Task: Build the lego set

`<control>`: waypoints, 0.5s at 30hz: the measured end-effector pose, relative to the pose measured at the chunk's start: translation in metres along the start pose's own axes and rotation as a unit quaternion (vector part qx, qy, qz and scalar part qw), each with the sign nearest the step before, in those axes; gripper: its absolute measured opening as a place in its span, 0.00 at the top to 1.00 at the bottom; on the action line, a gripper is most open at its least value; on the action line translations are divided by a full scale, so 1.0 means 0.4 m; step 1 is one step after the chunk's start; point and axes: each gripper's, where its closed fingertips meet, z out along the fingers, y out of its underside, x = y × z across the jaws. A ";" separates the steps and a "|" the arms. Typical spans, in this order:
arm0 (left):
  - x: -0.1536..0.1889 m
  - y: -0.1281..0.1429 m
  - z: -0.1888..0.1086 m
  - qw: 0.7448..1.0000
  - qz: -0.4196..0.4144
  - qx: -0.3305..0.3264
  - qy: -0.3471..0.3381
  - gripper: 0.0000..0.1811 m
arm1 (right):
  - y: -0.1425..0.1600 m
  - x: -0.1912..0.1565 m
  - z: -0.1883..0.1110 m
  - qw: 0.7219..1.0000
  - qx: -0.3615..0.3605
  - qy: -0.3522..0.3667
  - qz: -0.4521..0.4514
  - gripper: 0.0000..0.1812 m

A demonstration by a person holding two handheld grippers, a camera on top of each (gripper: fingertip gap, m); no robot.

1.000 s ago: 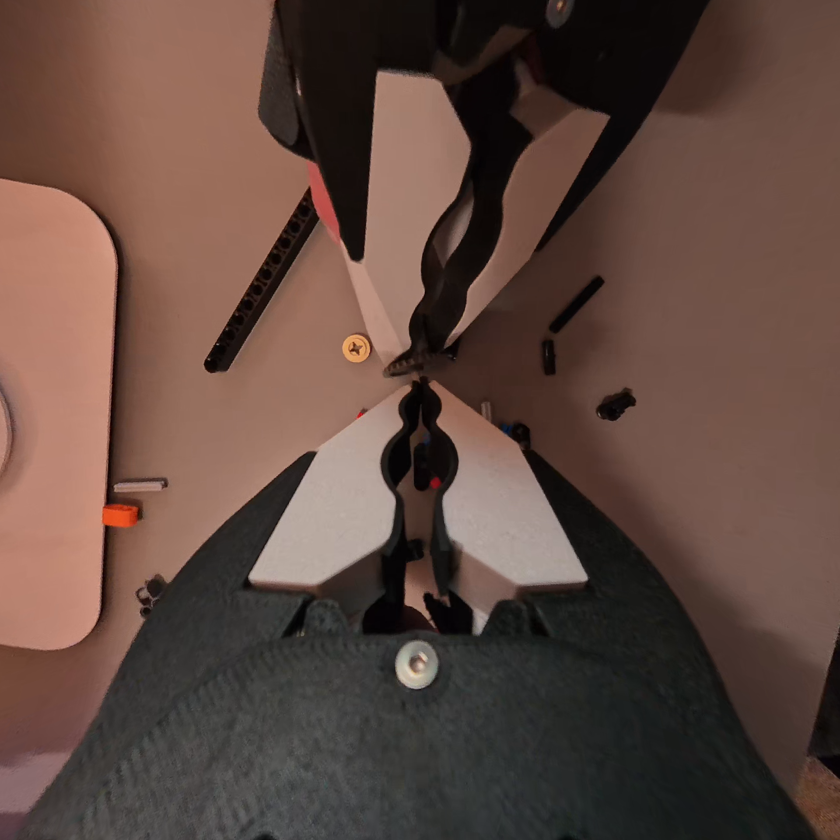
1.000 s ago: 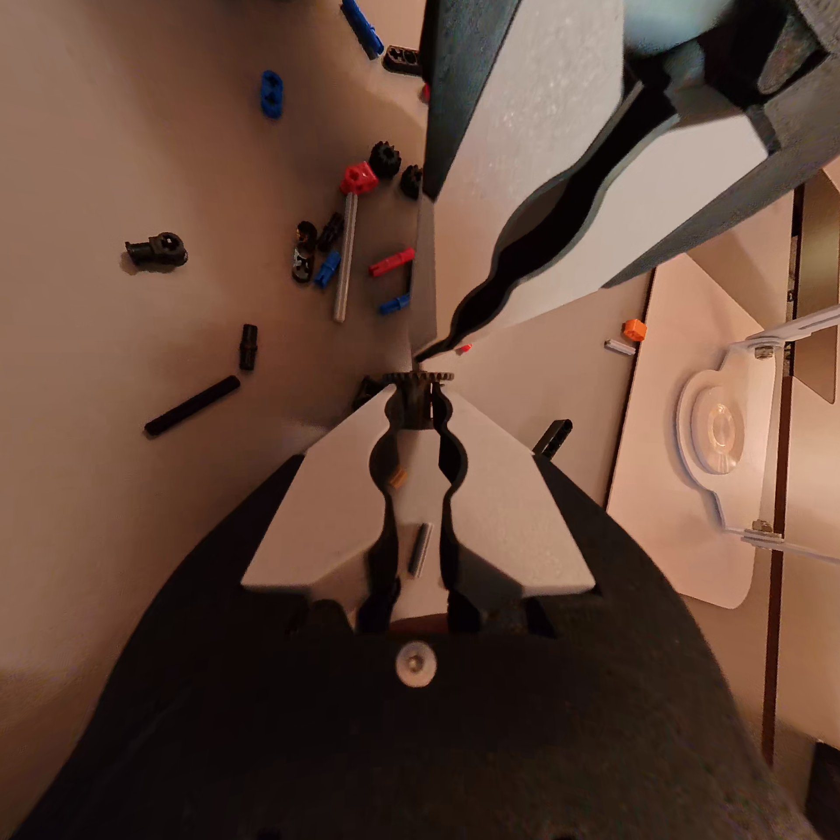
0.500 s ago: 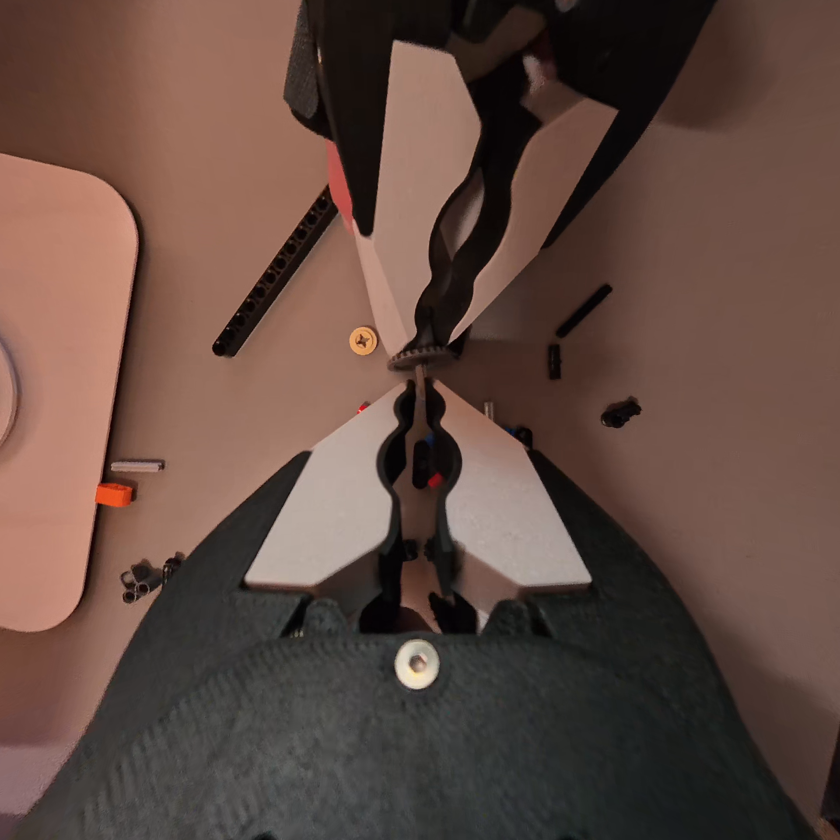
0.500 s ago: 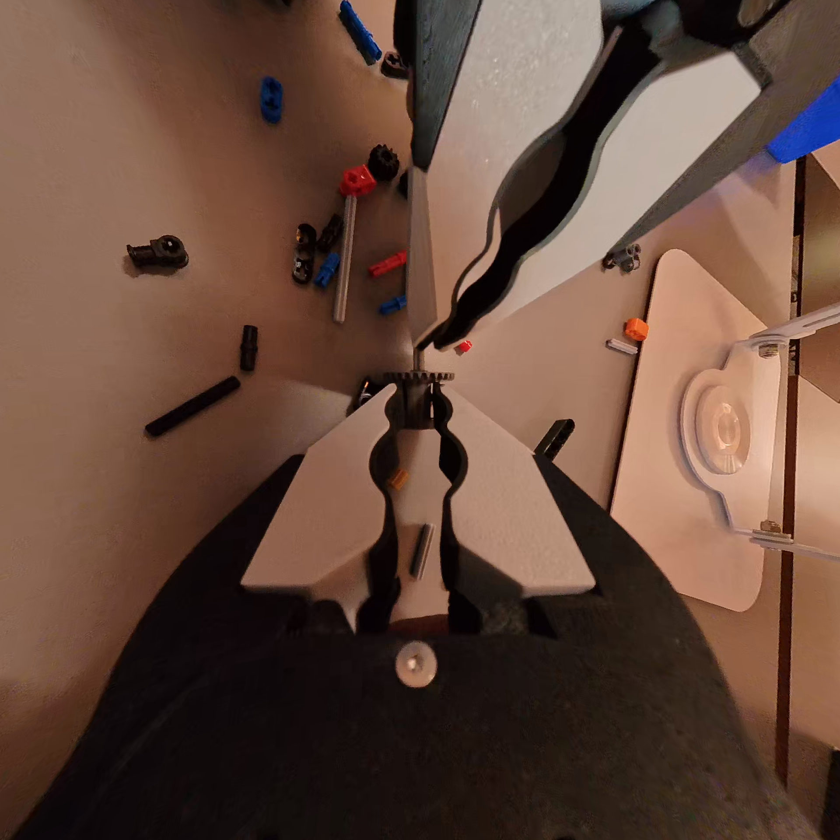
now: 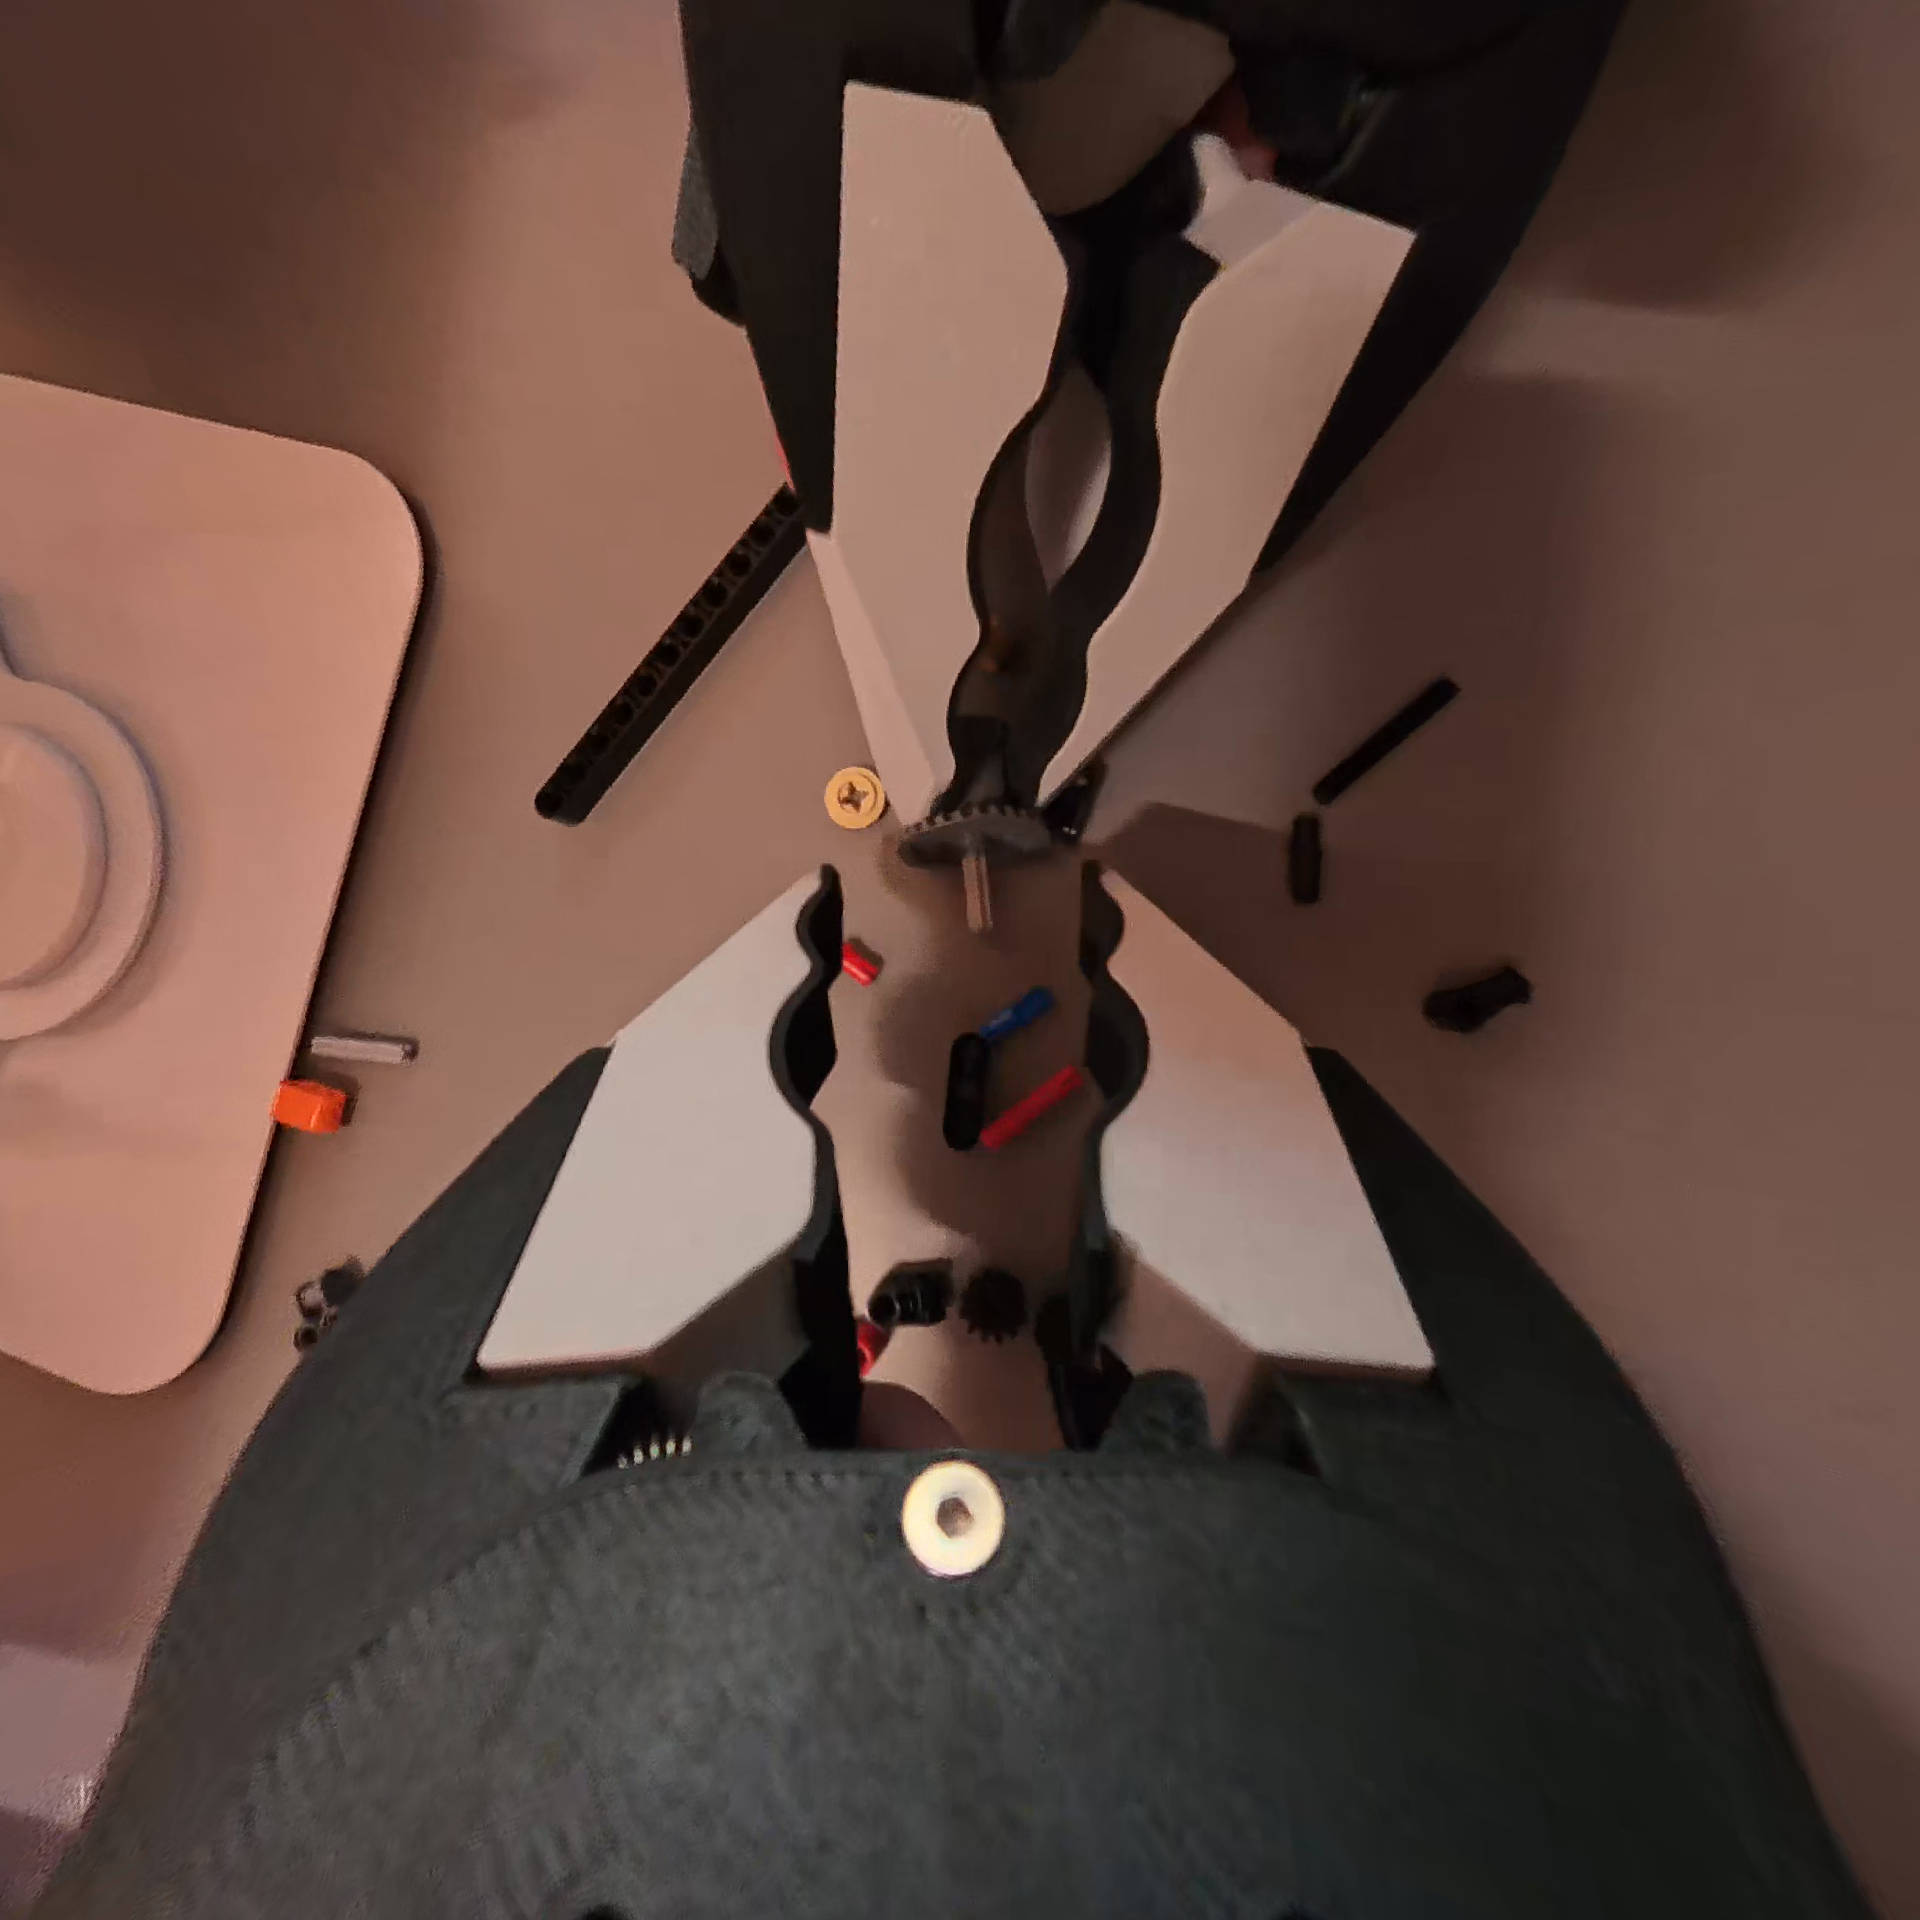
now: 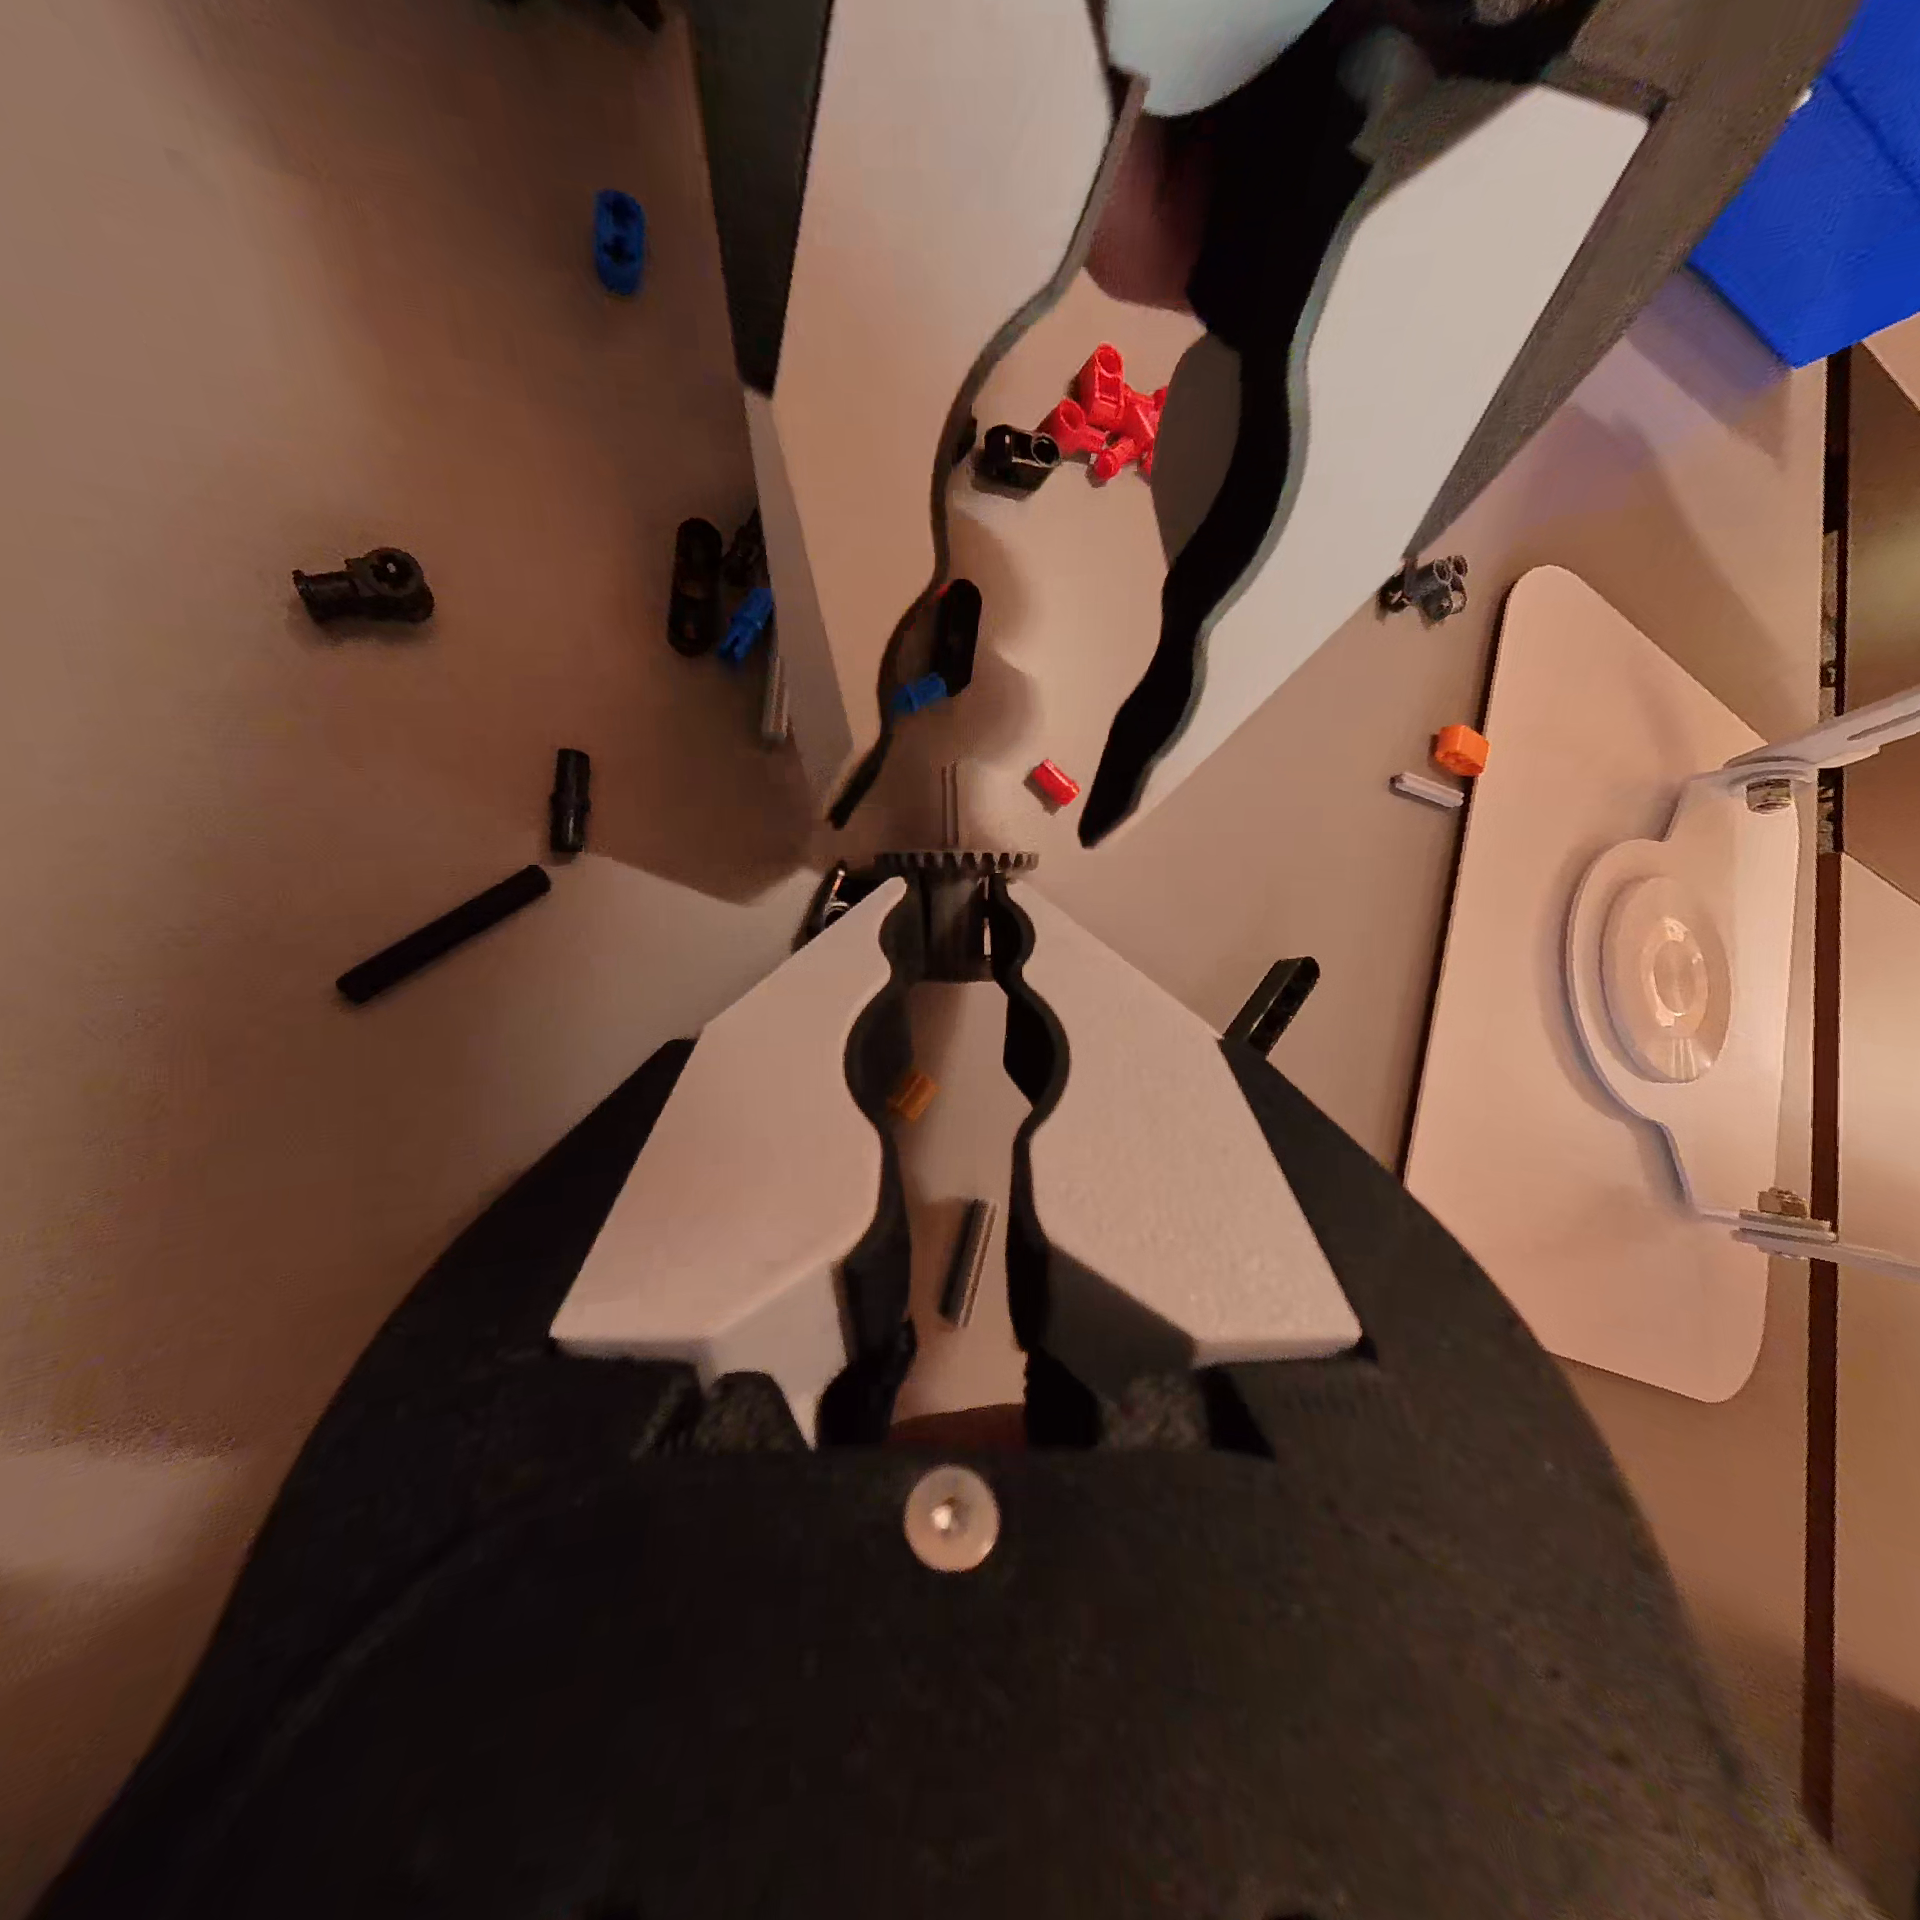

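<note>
The left gripper [image 5: 956, 883] stood with its two fingers wide apart and held nothing — between them I saw only the tan table [image 5: 1662, 520] and some loose pieces: a small red pin [image 5: 860, 961], a blue pin [image 5: 1016, 1013] and a black link [image 5: 964, 1091]. Facing it, the right gripper [image 6: 951, 904] was closed tightly on the hub of a dark gear [image 6: 956, 864]. The gear was a flat toothed wheel, and a thin grey axle [image 6: 949, 800] stuck out from its centre toward the left gripper. The axle's free end lay just before the open left fingertips, not touching them. A long black beam [image 5: 675, 665] with holes and a tan round piece [image 5: 854, 798] lay on the table beside the right gripper.
</note>
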 end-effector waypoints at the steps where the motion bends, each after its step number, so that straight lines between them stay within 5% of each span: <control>1: 0.002 -0.002 0.005 1.000 0.001 0.000 0.001 0.76 | 0.000 0.000 0.000 1.000 0.000 0.000 0.001 0.95; 15: 0.004 -0.016 0.020 1.000 -0.012 0.015 0.001 0.85 | 0.001 0.001 -0.001 1.000 0.005 -0.004 0.011 0.95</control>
